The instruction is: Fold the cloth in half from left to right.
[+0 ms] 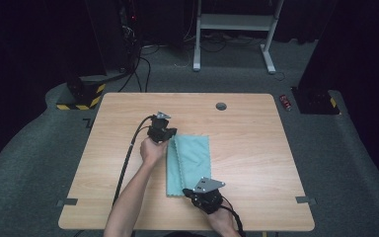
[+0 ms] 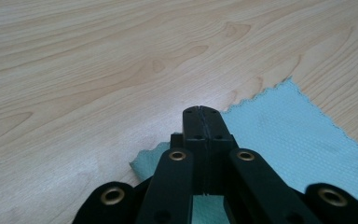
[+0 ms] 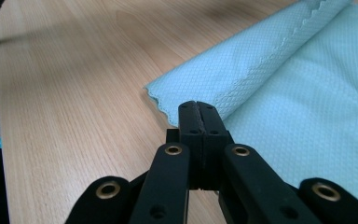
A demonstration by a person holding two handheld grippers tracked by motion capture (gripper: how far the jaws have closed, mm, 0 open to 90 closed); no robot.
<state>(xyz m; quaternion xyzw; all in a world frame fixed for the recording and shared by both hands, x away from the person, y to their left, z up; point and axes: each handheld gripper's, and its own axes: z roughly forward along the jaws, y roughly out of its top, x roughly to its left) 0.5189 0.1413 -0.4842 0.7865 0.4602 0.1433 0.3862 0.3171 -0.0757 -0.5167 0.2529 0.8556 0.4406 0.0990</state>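
A light teal cloth (image 1: 190,163) lies folded lengthwise on the wooden table (image 1: 256,148), its zigzag edge running along the fold. My left gripper (image 1: 171,135) sits at the cloth's far left corner, its jaws pressed together. In the left gripper view the shut tips (image 2: 203,111) rest over the cloth (image 2: 289,135), and a bit of cloth corner peeks out on their left. My right gripper (image 1: 187,191) is at the cloth's near edge. In the right gripper view its jaws (image 3: 196,105) are shut just short of the cloth's near corner (image 3: 307,93). I see no cloth between either pair of tips.
A grey round grommet (image 1: 221,105) is set in the table near its far edge. A black cable (image 1: 128,158) trails from the left gripper across the table's left part. A white desk frame (image 1: 237,29) and a yellow-black striped base (image 1: 81,96) stand on the floor beyond.
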